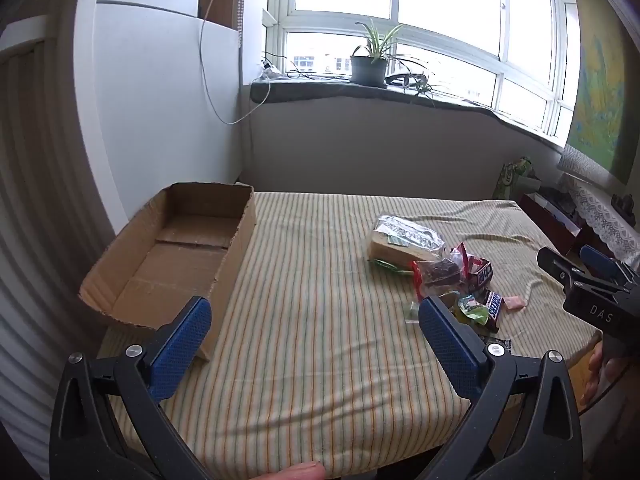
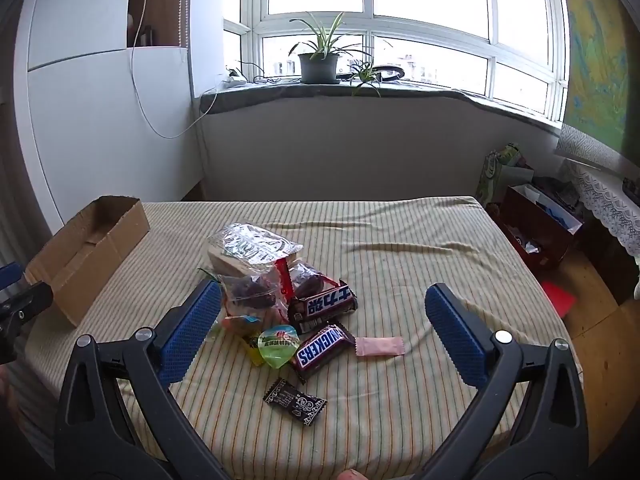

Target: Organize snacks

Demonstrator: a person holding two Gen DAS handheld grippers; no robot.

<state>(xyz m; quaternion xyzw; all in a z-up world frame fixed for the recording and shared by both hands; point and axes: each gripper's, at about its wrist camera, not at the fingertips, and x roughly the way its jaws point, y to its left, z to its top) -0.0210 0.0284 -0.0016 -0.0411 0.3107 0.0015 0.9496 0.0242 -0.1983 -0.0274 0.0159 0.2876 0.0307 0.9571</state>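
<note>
A pile of snacks lies on the striped tablecloth (image 2: 400, 248): a silver foil bag (image 2: 256, 246), clear bags of dark sweets (image 2: 250, 292), two Snickers bars (image 2: 322, 346), a green jelly cup (image 2: 278, 342), a pink sachet (image 2: 379, 346) and a small black packet (image 2: 295, 401). The pile also shows in the left wrist view (image 1: 440, 276). An empty cardboard box (image 1: 176, 256) stands at the table's left; it also shows in the right wrist view (image 2: 86, 254). My left gripper (image 1: 314, 328) is open and empty, right of the box. My right gripper (image 2: 322, 320) is open and empty, just before the pile.
A window sill with a potted plant (image 2: 320, 60) runs behind the table. Bags and a red box (image 2: 536, 228) stand on the floor at the right. A white cabinet (image 1: 160, 100) stands behind the box.
</note>
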